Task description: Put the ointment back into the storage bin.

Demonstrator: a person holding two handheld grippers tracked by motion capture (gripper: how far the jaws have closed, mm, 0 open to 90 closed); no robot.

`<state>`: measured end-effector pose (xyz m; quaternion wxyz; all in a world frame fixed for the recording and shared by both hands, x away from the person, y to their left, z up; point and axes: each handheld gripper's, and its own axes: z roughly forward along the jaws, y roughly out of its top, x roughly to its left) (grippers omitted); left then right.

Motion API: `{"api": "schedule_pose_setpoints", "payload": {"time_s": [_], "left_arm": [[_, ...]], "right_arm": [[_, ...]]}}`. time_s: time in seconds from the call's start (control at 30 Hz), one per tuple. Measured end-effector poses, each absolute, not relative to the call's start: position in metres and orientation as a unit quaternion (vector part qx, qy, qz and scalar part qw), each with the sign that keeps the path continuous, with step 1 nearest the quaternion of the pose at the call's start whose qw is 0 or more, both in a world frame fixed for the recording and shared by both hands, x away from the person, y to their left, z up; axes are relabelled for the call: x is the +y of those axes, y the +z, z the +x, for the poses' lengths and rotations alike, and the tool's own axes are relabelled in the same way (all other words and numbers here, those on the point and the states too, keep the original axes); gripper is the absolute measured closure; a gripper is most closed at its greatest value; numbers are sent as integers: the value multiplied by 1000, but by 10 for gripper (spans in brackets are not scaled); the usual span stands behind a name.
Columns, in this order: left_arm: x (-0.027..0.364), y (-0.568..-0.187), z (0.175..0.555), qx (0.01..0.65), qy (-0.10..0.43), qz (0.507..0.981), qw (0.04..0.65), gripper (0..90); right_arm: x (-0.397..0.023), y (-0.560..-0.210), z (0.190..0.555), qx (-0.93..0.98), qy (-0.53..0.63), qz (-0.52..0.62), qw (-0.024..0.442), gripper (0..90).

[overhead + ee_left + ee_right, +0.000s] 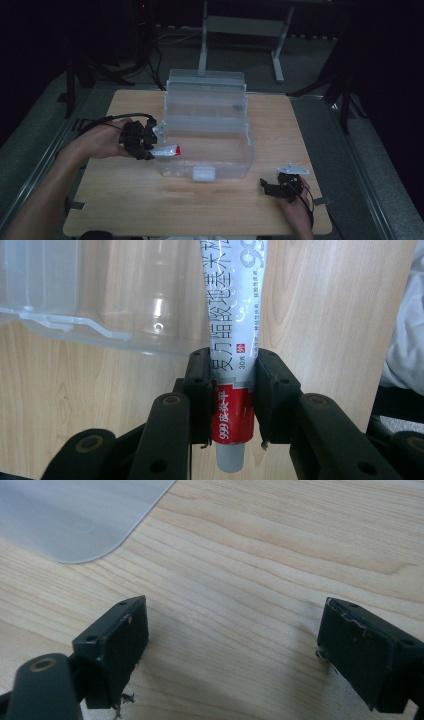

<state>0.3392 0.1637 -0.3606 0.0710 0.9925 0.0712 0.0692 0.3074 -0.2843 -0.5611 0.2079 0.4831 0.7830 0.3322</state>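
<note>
A white ointment tube (168,150) with a red band and a white cap is clamped crosswise in my left gripper (151,149). It sticks out to the right, over the left wall of an open clear plastic box (248,150). In the left gripper view the jaws of this gripper (234,390) press on the tube (231,315) at its red band, cap end nearest the camera, and the box rim (60,322) lies beyond. My right gripper (266,186) rests low on the table, right of the box's front, jaws spread wide (232,640) with nothing between them.
The box's lid (206,82) stands raised at the back, and a white latch (203,173) sits on its front wall. A corner of the box (75,520) appears ahead of the right gripper. Bare wooden table (150,200) lies in front of the box. A table frame (245,25) stands beyond.
</note>
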Motion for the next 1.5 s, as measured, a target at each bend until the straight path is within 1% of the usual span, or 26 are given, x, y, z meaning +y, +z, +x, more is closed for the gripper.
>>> {"api": "schedule_pose_setpoints", "payload": {"time_s": [0.73, 1.5], "left_arm": [[149, -364, 350, 58, 65, 994, 67, 707], [140, -366, 362, 58, 57, 994, 66, 708]], "right_arm": [[-284, -561, 307, 783, 332, 483, 208, 128], [-284, -561, 307, 783, 332, 483, 208, 128]]}}
